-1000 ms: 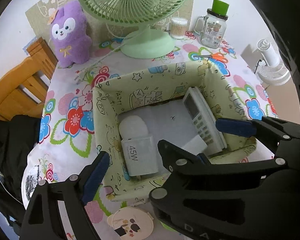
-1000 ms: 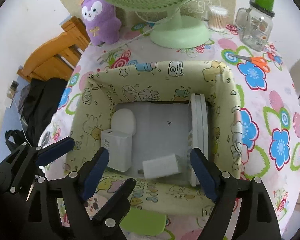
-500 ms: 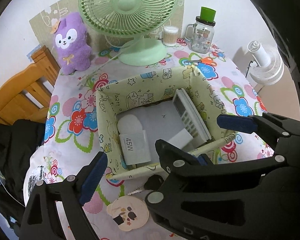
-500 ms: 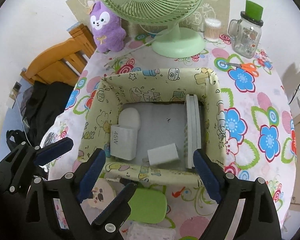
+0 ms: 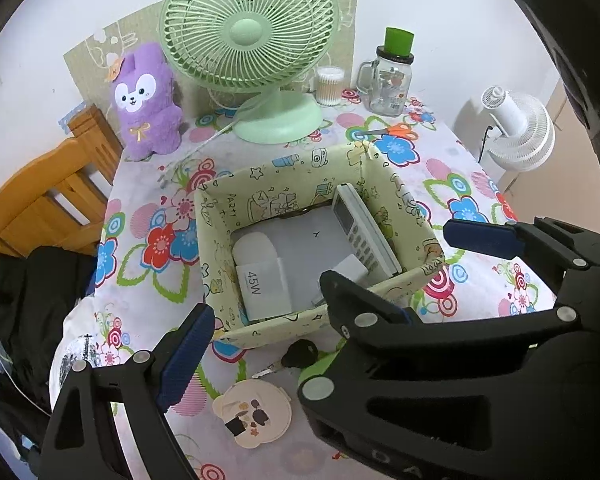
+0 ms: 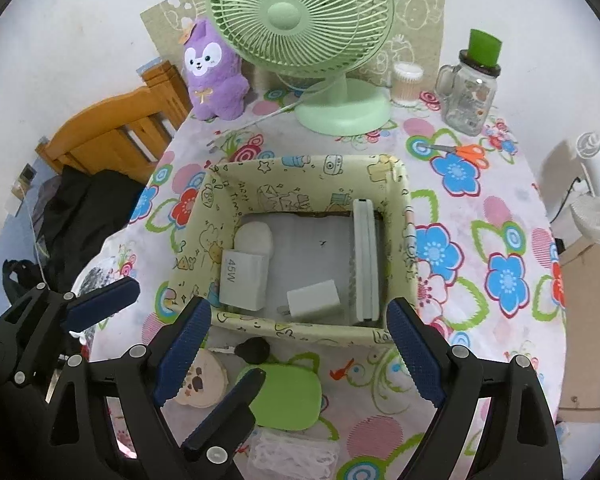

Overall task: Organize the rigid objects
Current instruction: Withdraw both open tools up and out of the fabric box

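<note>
A pale yellow cartoon-print fabric box (image 5: 300, 166) (image 6: 300, 168) stands mid-table. Inside it lie a white remote (image 5: 360, 228) (image 6: 366, 264) along the right wall, a white 45W charger (image 5: 264, 288) (image 6: 244, 280), a small white plug (image 5: 350, 270) (image 6: 314, 300) and a white oval piece (image 5: 254, 248). In front of the box rest a black-headed key (image 5: 300, 352) (image 6: 254, 350), a round beige disc (image 5: 252, 412) (image 6: 200, 380) and a green case (image 6: 292, 396). My left gripper (image 5: 300, 320) and right gripper (image 6: 300, 328) hover above the box's near wall, both open and holding nothing, their fingers interleaved.
At the back stand a green fan (image 5: 256, 60), a purple plush (image 5: 144, 100), a cotton-swab tub (image 5: 330, 86) and a glass jar (image 5: 390, 80). Orange scissors (image 5: 396, 130) lie behind the box. A wooden chair (image 5: 48, 200) and a black bag (image 5: 40, 300) are left; a white fan (image 5: 516, 132) stands right.
Both grippers have risen and drawn back from the box, their jaws a little wider. The key, beige disc and green case have come into view in front of the box.
</note>
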